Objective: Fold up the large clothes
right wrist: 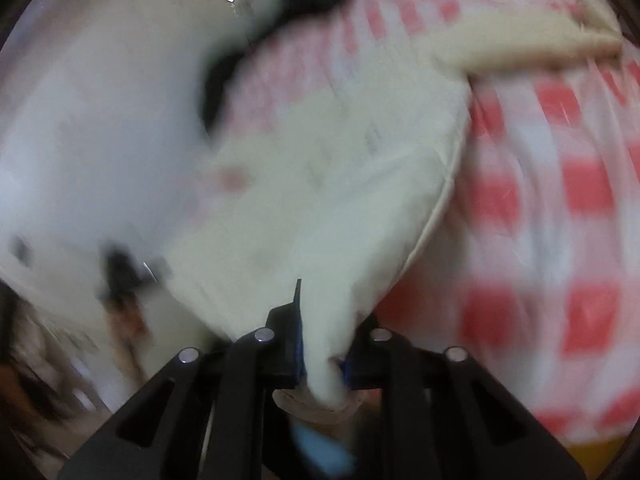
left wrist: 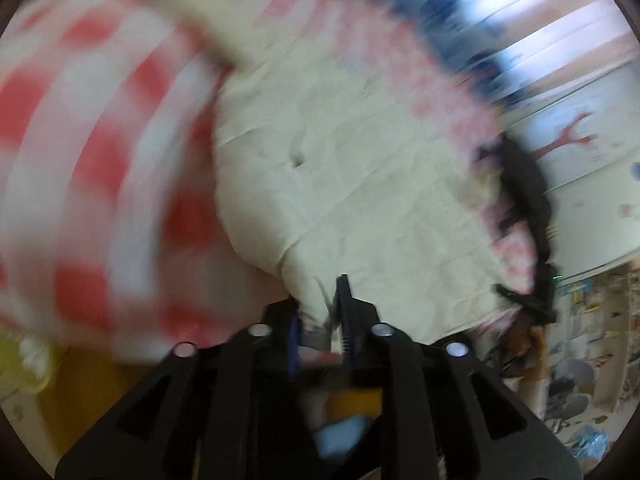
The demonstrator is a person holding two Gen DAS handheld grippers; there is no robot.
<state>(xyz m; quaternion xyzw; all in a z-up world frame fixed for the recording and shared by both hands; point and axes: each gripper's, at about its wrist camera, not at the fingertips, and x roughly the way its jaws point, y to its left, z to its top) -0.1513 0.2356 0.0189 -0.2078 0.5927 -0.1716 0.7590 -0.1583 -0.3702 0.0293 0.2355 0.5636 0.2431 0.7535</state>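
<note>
While both our left claw (left wrist: pixel 320 312) and right claw (right wrist: pixel 320 344) pinch the cream garment (left wrist: pixel 360 184) near-shut at the lower frame, a thin bite could slip and drop it onto the checked cloth (right wrist: pixel 560 200).

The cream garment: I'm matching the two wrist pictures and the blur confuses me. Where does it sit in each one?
Left wrist: the cream garment fills the centre and runs down into the left gripper, shut on its edge.
Right wrist: it fills the centre, narrowing into the right gripper, also shut on it.
Shared landmark: the red-and-white checked cloth under it, at left in the left view, at right in the right view.
</note>
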